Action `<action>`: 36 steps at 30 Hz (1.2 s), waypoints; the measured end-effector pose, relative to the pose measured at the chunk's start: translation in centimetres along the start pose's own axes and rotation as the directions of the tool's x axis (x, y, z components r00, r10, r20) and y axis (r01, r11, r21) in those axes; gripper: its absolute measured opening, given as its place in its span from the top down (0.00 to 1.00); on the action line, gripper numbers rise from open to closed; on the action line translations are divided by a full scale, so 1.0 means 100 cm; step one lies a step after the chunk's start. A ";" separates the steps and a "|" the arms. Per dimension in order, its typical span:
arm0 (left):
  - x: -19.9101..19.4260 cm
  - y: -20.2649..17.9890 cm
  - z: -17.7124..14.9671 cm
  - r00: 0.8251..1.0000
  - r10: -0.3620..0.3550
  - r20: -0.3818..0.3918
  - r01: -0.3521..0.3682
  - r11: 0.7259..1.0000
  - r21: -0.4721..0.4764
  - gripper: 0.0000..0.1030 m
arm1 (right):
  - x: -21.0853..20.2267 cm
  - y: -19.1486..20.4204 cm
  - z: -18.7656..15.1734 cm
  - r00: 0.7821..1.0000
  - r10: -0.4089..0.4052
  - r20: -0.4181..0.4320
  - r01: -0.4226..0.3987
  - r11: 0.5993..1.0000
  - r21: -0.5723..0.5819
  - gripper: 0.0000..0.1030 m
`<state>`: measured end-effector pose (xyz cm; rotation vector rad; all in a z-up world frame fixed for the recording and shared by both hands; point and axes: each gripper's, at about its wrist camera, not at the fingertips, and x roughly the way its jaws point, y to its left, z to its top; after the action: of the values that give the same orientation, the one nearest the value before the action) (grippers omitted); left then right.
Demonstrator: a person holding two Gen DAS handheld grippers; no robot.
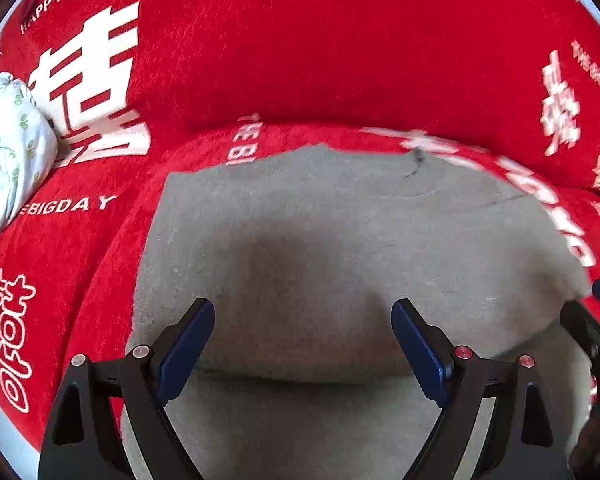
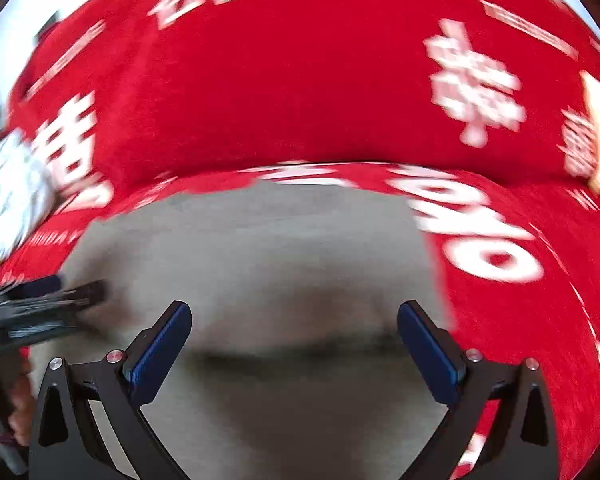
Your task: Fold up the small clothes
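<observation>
A grey garment (image 1: 340, 248) lies spread across the seat of a sofa draped in a red cover (image 1: 300, 40) printed with white wedding lettering. It lies mostly flat, its far edge close to where the seat meets the backrest, and one soft crease runs across it nearer the front edge of the seat. Whether that crease is a first fold or just a ridge in the cloth, I cannot say from here.

The left gripper (image 1: 302, 340) hangs over the near part of the garment with its blue pads (image 1: 188, 344) spread wide and nothing between them; it grips nothing. The right gripper (image 2: 294, 340) is in the same state, jaws released and wide over the right side of the cloth, near the garment's right edge, where the red cover shows beside it. That view is smeared, so fine detail of the cloth is lost. Each gripper shows at the edge of the other's view, so the two are working close together over the same piece.

A bundle of pale floral fabric (image 1: 8, 152) sits at the far left of the seat against the backrest, well apart from the grey piece.

I'd judge the folding barely begun: the garment is laid out but not yet gathered into a compact shape, and neither gripper has taken hold of an edge
</observation>
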<state>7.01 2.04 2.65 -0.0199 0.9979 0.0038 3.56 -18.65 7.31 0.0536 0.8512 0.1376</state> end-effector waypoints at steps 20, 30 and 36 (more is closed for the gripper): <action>-0.032 0.004 -0.097 0.995 -0.028 0.097 0.027 1.000 0.013 0.01 | -0.011 0.035 -0.090 0.998 -0.058 -0.011 0.056 0.989 -0.137 0.01; -0.064 0.006 -0.155 0.993 -0.040 0.114 0.032 0.997 0.071 0.01 | -0.053 0.034 -0.138 0.997 -0.067 0.026 0.070 0.984 -0.167 0.01; -0.075 0.002 -0.184 0.998 -0.052 0.043 0.044 0.987 0.152 0.00 | -0.070 0.032 -0.162 0.997 -0.065 -0.029 0.056 0.971 -0.233 0.01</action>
<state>-12.57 1.97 -1.00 0.0948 0.9486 -0.1152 -13.55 -16.59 2.17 -0.1949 0.8670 0.1805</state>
